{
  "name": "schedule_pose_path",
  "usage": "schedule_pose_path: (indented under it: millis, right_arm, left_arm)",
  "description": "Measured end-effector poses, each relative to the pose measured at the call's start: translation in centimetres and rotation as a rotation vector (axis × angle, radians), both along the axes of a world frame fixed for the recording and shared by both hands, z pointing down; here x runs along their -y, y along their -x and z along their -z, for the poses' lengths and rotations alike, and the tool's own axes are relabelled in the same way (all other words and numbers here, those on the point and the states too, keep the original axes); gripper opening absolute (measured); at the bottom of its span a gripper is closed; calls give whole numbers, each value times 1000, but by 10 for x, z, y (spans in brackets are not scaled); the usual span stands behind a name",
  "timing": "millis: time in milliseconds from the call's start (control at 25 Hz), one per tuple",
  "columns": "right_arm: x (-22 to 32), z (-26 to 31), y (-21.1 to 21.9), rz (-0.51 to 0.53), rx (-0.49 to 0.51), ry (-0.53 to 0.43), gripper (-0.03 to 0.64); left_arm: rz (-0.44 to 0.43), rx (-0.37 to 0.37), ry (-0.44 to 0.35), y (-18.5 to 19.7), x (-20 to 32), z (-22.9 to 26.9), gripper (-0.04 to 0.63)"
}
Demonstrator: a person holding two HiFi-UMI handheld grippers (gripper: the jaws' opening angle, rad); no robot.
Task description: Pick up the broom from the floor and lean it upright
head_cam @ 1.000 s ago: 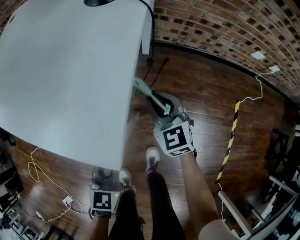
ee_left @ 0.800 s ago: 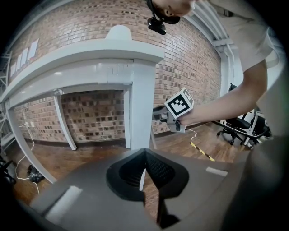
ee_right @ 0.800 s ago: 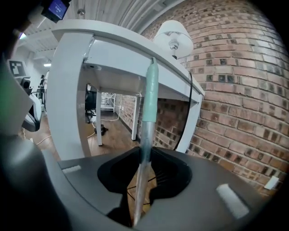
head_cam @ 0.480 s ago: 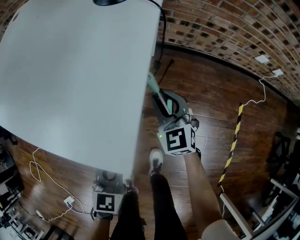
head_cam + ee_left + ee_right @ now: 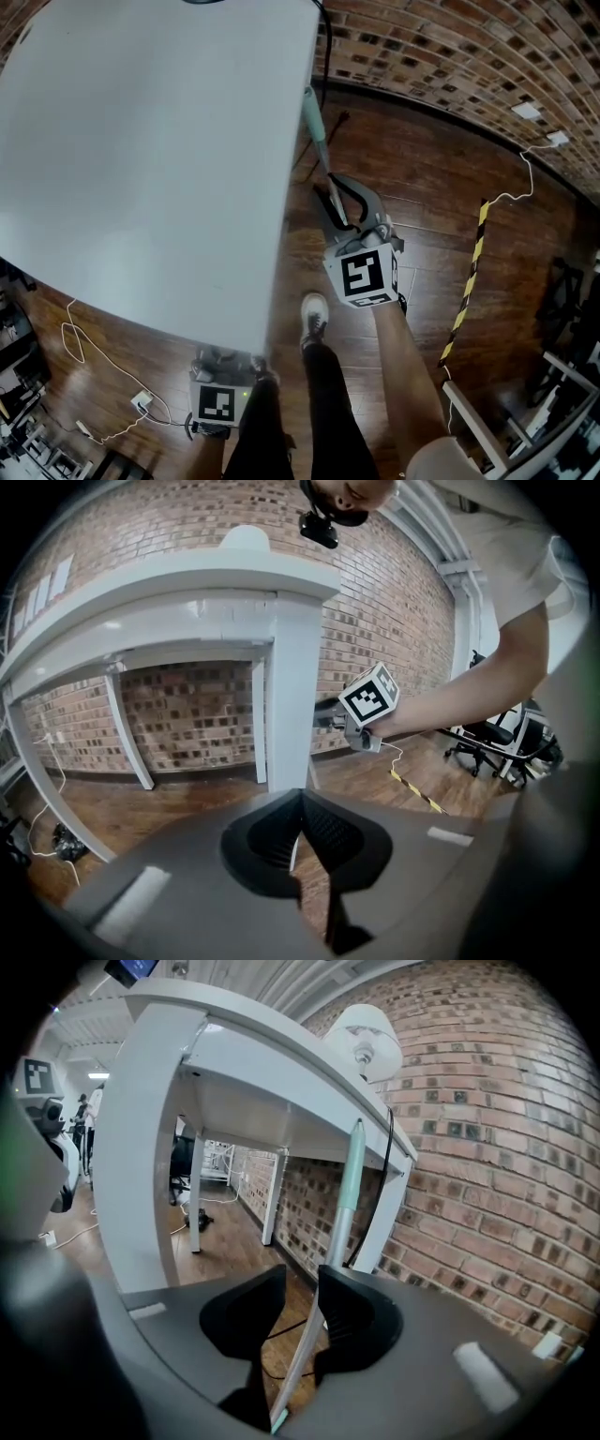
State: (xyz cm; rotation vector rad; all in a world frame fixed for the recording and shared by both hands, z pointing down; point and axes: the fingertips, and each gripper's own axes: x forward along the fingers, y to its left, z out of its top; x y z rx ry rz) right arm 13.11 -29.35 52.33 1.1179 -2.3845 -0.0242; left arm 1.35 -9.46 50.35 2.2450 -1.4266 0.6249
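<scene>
Since a second ago the broom handle has swung more upright, its mint-green grip climbing along the edge of the white table. The right gripper has just been spreading its jaws around it.

Now the handle stands steeply, and its top end leans against the table's edge, close to the corner by the brick wall. Lower down, the handle passes between the right gripper's jaws, which stand wide. There is a clear gap between it and the pad on the table side. It runs just beside the pad on the brick-wall side, and neither pad squeezes it.

At the person's left the left gripper hangs low, at the table's near edge and well apart from the broom handle. Its jaws are together with nothing between them.

Between the two grippers are the person's legs. A yellow-and-black striped strip lies on the wooden floor, out to the right of the right gripper and well apart from the handle.
</scene>
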Motion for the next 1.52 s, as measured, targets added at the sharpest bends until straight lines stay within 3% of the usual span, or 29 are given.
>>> schedule_pose_path:
  millis: [400, 600, 1000, 1240, 1520]
  right_arm:
    - [4, -2, -11, -48, 38, 12, 110]
    - [-1, -4, -24, -95, 25, 3, 17]
    - [-39, 14, -69, -240, 90, 43, 14]
    - [-93, 69, -102, -363, 124, 77, 14]
    - [-179, 206, -107, -431, 263, 44, 13]
  left_arm:
    - [-18, 11, 6, -6, 7, -2, 0]
    - [-19, 5, 2, -9, 8, -4, 0]
    - [-6, -5, -3, -5, 3, 5, 0]
    - [-43, -8, -59, 3, -7, 60, 0]
    - [-75, -13, -229, 29, -26, 184, 0]
